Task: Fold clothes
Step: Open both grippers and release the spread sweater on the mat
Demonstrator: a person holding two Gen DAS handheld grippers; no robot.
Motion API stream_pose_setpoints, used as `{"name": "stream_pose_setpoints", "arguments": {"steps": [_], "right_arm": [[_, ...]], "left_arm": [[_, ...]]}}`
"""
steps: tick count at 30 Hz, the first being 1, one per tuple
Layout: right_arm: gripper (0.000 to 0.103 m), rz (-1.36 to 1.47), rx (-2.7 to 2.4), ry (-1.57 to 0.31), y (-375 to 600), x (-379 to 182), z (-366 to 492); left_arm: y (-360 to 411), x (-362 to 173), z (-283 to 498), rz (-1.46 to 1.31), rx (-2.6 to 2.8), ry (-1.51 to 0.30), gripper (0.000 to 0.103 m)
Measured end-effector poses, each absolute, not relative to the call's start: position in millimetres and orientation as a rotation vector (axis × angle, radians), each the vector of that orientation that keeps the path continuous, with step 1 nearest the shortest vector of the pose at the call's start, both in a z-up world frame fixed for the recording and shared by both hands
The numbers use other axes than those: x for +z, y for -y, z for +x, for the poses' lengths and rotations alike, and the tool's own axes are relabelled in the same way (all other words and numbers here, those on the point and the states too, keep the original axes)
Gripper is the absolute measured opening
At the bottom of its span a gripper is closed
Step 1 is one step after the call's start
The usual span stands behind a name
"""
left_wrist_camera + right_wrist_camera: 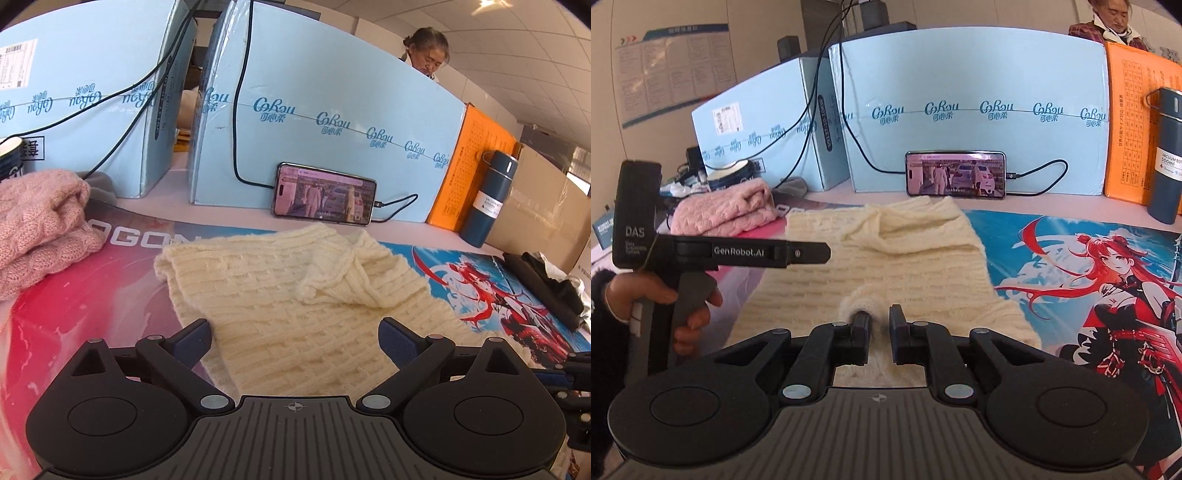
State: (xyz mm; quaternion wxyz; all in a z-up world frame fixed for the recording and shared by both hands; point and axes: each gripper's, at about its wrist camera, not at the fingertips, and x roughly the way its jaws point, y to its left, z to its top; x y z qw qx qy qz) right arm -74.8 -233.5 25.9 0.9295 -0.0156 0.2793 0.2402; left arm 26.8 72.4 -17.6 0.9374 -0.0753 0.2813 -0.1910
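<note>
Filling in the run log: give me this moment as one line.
task: fold clothes | left gripper: open over cream sweater | right gripper: narrowly open at a cream knit fold | pink sweater: aside, folded

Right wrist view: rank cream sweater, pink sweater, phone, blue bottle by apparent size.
1. cream sweater
2. pink sweater
3-4. phone and blue bottle: look alike, and the bottle is cut by the frame edge.

1. Lighting: bright and even across my bench; shadows are soft.
2. Glare: a ceiling lamp (489, 4) flares top right.
3. Distortion: fisheye bends edges; dark vignette in corners.
4. Focus: sharp throughout.
</note>
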Motion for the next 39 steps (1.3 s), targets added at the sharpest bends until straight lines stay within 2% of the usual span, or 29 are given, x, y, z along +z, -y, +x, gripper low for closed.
{"name": "stream_pose_setpoints", "arguments": {"steps": [3, 5, 7, 14, 19, 29, 34, 39], "right_arm": [[0.027, -0.131, 0.475, -0.549, 230, 24, -87], [0.038, -0.188, 0.446, -0.537, 227, 25, -93], [0.087, -0.219, 0.408, -0.523, 228, 27, -97], [0.089, -0.201, 0.461, -0.491, 242, 35, -112], [0.096, -0.060, 0.678, -0.452, 273, 47, -124], [0.099, 0.151, 0.513, -0.465, 326, 43, -97], [0.099, 0.182, 0.443, -0.467, 332, 42, -65], [0.099, 0.253, 0.484, -0.576, 327, 32, -14]], "left_arm": [[-76, -18, 26, -0.181, -0.391, -0.568, 0.098], [-77, -17, 24, -0.186, -0.392, -0.552, 0.098], [-76, -14, 20, -0.184, -0.402, -0.524, 0.098], [-61, 0, -7, -0.120, -0.500, -0.389, 0.098], [-39, 8, -29, -0.043, -0.611, -0.332, 0.099], [-12, -16, -15, 0.222, -0.517, -0.557, 0.100], [-39, -4, -6, 0.081, -0.438, -0.532, 0.100], [-78, 5, 36, -0.108, -0.194, -0.555, 0.100]]}}
